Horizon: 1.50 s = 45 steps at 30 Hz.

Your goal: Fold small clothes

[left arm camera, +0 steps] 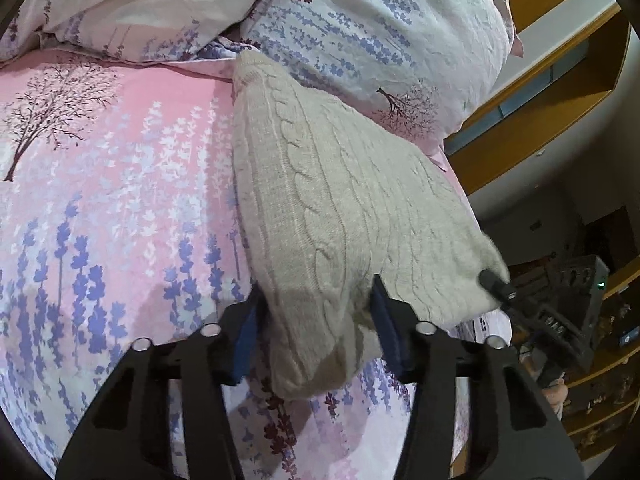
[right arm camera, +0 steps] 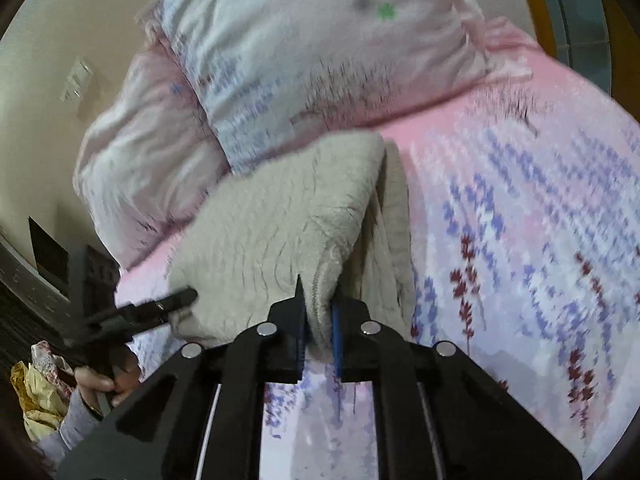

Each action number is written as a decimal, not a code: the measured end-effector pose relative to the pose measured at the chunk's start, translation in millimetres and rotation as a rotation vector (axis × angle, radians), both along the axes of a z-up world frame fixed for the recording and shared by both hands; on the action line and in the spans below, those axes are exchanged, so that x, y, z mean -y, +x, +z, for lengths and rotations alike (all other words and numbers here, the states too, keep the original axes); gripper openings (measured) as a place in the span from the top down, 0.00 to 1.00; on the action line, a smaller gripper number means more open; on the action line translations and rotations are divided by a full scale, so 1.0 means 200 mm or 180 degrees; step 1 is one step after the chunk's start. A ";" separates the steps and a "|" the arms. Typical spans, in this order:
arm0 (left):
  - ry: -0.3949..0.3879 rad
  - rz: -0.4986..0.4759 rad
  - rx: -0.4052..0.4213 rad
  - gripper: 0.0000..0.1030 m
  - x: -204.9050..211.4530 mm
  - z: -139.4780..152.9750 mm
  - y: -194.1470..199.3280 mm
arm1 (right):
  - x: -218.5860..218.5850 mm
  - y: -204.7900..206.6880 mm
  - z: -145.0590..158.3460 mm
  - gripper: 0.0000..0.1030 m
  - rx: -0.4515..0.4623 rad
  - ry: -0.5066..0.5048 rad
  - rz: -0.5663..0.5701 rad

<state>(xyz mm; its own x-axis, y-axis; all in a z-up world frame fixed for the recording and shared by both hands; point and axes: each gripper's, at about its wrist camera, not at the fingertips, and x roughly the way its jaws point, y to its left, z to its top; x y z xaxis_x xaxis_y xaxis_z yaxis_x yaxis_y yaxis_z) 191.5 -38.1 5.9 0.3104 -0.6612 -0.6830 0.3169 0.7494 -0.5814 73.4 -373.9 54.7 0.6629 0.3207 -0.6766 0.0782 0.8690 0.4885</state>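
A beige cable-knit sweater (left arm camera: 340, 208) lies on the pink floral bedsheet (left arm camera: 120, 184), its near end lifted. My left gripper (left arm camera: 316, 312) has its jaws around the sweater's near corner, gripping the bunched knit. My right gripper (right arm camera: 318, 320) is shut on the sweater's (right arm camera: 288, 224) other near edge and holds a fold of it up off the bed; that view is motion-blurred. The right gripper's tip also shows in the left wrist view (left arm camera: 496, 284), against the sweater's right edge. The left gripper's tip shows in the right wrist view (right arm camera: 176, 300), at the sweater's left edge.
Two floral pillows (left arm camera: 380, 40) lie at the head of the bed, touching the sweater's far end. A wooden shelf unit (left arm camera: 560, 92) stands to the right of the bed. A hand (right arm camera: 104, 380) holds the left gripper's handle. The sheet (right arm camera: 520, 220) stretches to the right.
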 end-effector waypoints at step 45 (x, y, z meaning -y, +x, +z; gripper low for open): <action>0.0624 -0.0595 0.0622 0.76 0.05 0.09 -0.22 | 0.02 -0.09 -0.10 0.78 -0.0201 -0.0345 -0.0236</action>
<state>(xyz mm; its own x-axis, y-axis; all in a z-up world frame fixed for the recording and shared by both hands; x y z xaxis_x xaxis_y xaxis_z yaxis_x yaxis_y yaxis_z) 148.4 -47.6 23.8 0.3338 -0.5809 -0.7424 0.5508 0.7593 -0.3465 55.2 -378.4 35.5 0.6370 0.1953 -0.7457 0.1717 0.9072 0.3842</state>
